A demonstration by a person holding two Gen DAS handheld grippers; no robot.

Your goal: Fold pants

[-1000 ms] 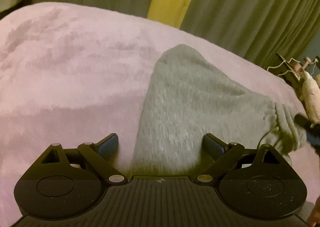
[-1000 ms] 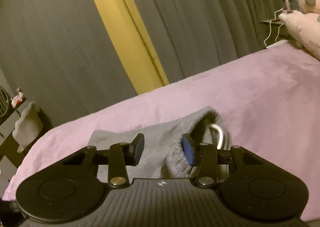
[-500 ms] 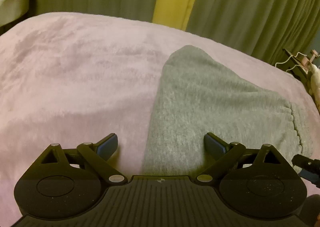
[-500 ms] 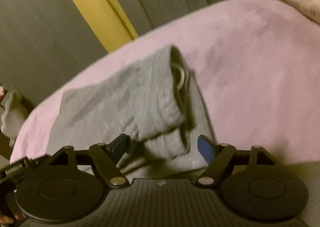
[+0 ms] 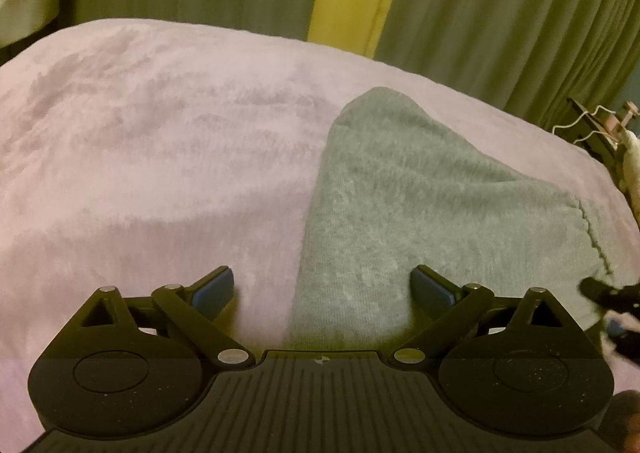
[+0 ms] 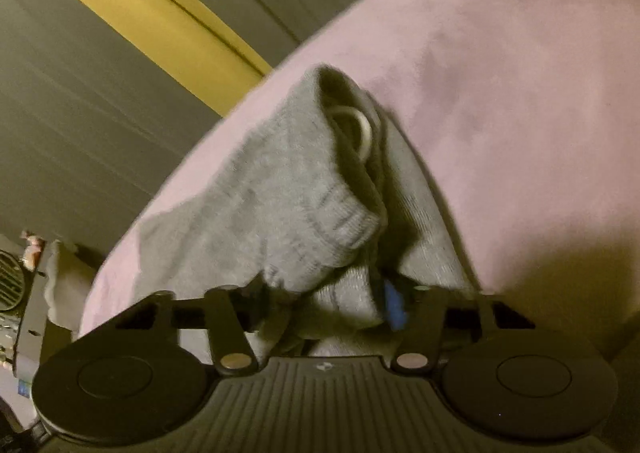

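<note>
Left wrist view: the left gripper (image 5: 322, 287) hangs spread wide, gripping nothing, over the near edge of the grey sweatpants (image 5: 420, 205), already folded into a compact bundle on the pink blanket (image 5: 140, 157).

Right wrist view: the right gripper (image 6: 324, 307) has just been closing, and its jaws now pinch the ribbed cuff (image 6: 340, 225) beside the white drawstring (image 6: 362, 129). Judging by this, another fold or a tidy-up remains.
</note>
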